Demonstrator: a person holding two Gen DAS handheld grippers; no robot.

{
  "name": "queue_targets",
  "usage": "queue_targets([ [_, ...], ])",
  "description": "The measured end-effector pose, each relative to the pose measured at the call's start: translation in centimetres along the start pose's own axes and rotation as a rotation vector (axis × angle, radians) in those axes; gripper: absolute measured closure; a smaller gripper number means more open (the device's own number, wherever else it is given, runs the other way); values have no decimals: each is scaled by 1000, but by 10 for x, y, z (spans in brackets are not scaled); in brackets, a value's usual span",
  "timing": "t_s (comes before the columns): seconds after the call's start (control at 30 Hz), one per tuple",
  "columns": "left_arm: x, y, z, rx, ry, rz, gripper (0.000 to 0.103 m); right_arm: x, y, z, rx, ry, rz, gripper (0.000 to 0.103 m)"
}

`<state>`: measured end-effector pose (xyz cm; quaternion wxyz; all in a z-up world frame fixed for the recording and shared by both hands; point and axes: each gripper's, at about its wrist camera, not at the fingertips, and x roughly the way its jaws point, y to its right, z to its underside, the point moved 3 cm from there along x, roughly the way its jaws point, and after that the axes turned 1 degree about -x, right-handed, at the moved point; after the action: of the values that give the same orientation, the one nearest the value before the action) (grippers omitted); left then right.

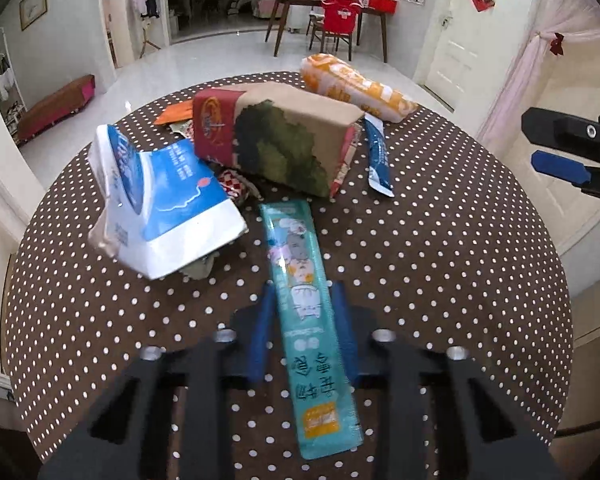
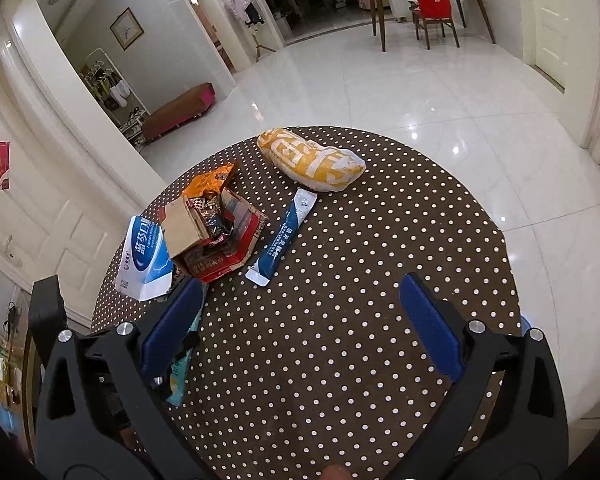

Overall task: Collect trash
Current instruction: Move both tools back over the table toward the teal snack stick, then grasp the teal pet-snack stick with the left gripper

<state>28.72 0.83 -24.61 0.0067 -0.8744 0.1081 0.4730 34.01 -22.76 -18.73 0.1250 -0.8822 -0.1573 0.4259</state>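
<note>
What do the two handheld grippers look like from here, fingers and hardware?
Both match: the left gripper and right gripper have matte black angular frames with slotted cutouts, round silver bolt heads at the joints, and flat dark blue rubbery finger pads. No cables or markings show. A bare hand edge appears; no sleeve visible.

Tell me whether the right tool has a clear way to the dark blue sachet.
Probably yes. The right tool stands open above bare polka-dot tablecloth, and the dark blue sachet lies flat just ahead, apart from the torn box, nothing between.
</note>
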Motion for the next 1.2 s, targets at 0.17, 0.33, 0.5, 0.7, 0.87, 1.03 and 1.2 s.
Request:
queue_targets([
  [0.17, 2, -8, -6, -49, -19, 74, 89, 6, -5, 0, -13, -9, -17, 6],
  [0.33, -3, -17, 3, -77, -14, 86, 90, 18, -13, 2, -27, -31, -42, 6],
  [0.5, -9, -20, 12, -75, -16, 49, 66, 27, -24, 4, -42, -51, -62, 6],
  [0.7, -2, -6, 7, -29, -14, -4, 40, 27, -24, 6, -41, -55, -58, 6],
  [0.87, 4, 7, 1, 59, -22, -69, 76, 25, -18, 6, -31, -56, -53, 6],
  [1.03, 2, 7, 0, 43, -28, -37, 77, 25, -19, 6, -35, -59, -59, 6],
  [1.2, -6, -12, 14, -12, -20, 6, 77, 30, -25, 8, -45, -67, -73, 6],
])
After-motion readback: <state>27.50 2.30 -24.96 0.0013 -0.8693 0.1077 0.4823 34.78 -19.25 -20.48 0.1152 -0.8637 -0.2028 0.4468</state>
